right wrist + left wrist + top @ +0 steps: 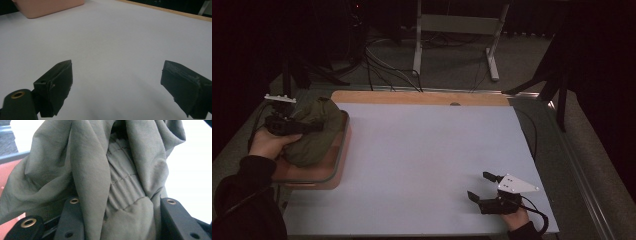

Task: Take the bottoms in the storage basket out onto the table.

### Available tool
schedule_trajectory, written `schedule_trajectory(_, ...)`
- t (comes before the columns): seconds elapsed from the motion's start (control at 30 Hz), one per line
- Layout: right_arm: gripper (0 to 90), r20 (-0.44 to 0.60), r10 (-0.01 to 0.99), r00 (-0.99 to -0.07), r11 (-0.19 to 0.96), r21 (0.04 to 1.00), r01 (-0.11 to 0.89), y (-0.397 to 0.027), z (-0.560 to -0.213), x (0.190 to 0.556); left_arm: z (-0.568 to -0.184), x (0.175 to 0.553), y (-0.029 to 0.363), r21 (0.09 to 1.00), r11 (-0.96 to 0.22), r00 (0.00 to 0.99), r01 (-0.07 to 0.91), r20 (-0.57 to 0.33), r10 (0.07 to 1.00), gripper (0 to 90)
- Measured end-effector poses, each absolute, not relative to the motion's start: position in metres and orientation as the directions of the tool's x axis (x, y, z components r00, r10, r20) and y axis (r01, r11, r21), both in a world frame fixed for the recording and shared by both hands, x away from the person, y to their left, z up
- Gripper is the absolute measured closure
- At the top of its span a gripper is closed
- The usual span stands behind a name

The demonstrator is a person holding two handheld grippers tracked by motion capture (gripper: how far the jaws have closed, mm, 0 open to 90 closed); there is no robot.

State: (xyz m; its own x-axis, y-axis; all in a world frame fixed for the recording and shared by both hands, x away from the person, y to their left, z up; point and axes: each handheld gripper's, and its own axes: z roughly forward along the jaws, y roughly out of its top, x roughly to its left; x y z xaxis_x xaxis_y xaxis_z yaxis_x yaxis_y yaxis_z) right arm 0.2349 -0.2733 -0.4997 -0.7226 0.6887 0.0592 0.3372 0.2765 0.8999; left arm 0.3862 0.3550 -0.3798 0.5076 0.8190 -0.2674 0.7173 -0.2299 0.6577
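Between my left gripper's (120, 220) matt black jaws sits soft olive cloth (100, 170), creased, with stitched gathers. Ahead of my right gripper (117, 87), the tabletop (112, 37) looks smooth, matt white, with a wooden far edge.

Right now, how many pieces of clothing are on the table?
1: a bunched olive-green garment in the pink tray at the table's left edge, with the left claw around its folds. Anything beneath it would be hidden.
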Motion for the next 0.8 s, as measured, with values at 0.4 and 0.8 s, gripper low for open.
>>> schedule_trajectory(0.4, 10.6, 0.061, 0.689, -0.722, 0.275, 0.9, 0.338, -0.273, -0.499, 0.234, -0.361, 0.387, 0.338, 0.687, -0.226, 0.543, 0.69, -0.287, 0.789, 59.3)
schedule_trajectory(0.8, 10.6, 0.059, 0.688, -0.723, 0.277, 0.9, 0.337, -0.273, -0.5, 0.235, -0.35, 0.389, 0.316, 0.696, -0.254, 0.591, 0.672, -0.297, 0.75, 59.3)
